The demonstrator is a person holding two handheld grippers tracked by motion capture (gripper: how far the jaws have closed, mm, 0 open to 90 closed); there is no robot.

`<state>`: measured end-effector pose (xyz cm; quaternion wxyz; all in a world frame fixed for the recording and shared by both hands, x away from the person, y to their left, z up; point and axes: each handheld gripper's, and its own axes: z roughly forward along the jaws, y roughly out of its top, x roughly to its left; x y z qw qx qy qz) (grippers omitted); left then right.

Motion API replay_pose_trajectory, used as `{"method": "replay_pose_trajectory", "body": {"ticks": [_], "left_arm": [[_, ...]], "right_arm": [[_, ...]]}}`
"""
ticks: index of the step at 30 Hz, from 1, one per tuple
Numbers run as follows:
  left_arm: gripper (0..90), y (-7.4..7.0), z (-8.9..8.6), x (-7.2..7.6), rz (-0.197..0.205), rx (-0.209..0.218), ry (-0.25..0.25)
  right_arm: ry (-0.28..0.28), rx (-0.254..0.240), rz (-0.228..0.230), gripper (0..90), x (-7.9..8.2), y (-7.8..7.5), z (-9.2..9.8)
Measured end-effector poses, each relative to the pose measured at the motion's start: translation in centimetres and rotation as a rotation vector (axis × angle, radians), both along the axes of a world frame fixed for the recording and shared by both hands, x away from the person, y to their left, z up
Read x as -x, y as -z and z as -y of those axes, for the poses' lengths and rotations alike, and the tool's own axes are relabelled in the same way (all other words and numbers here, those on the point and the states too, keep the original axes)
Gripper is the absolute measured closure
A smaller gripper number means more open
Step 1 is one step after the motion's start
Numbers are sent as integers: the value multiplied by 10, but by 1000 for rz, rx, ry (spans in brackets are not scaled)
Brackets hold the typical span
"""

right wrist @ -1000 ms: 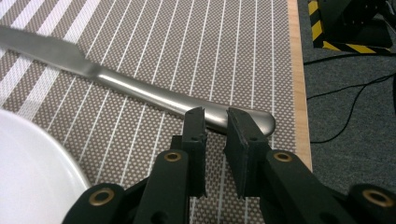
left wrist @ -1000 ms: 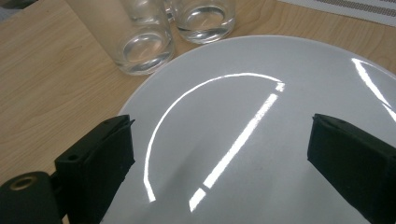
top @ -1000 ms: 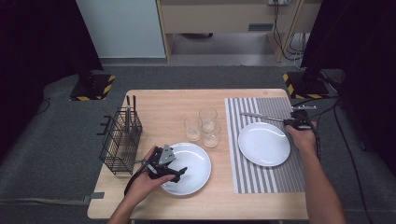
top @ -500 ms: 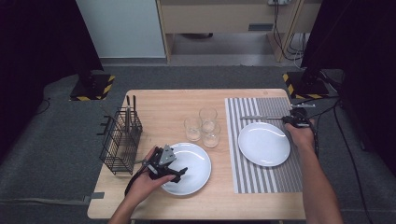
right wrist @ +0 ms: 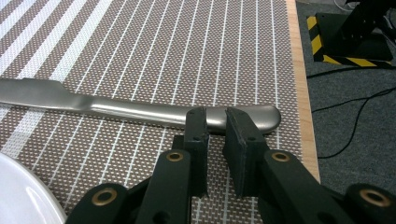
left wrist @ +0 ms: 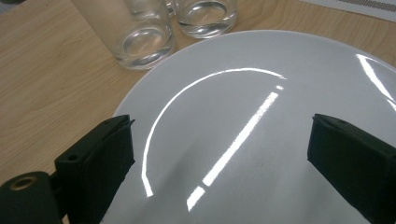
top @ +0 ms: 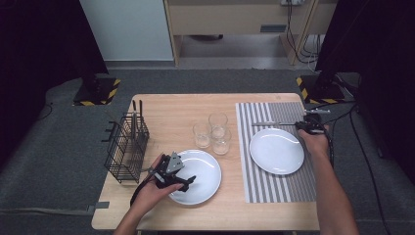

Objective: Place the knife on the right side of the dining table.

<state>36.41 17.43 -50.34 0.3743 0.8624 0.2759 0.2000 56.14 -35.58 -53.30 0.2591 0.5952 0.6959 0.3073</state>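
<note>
- The right gripper (right wrist: 215, 126) sits at the far right of the striped placemat (right wrist: 187, 51). Its jaws are drawn close together around the rounded handle end of a steel table knife (right wrist: 140, 108).
- The knife lies flat on the placemat, its blade running away to the left in the right gripper view. In the high view the knife (top: 274, 124) lies just beyond the far rim of the right white plate (top: 276, 151), with the right gripper (top: 309, 126) at its handle end.
- Whether the pads actually press the handle cannot be told; a thin gap shows between the jaw tips.
- The left gripper (top: 177, 178) hovers low over the left white plate (top: 203, 171), near its left edge, with its jaws spread wide and nothing between them.
- In the left gripper view that plate (left wrist: 261, 116) spans the space between the jaws, and three clear glasses (left wrist: 140, 37) stand just beyond its far rim.
- A black wire basket (top: 126, 147) stands on the wooden table (top: 166, 110), left of the left plate.
</note>
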Motion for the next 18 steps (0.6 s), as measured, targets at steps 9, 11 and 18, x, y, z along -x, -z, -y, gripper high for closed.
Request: {"method": "replay_pose_trajectory", "body": {"ticks": [9, 11, 18], "left_arm": [[64, -2, 1, 0, 8, 12, 5], [64, -3, 1, 0, 13, 7, 9], [62, -6, 1, -1, 8, 37, 29]], "right_arm": [[-42, -3, 46, 769, 17, -13, -7], [-50, -2, 56, 766, 22, -17, -8], [-64, 14, 78, 732, 39, -33, -16]]}}
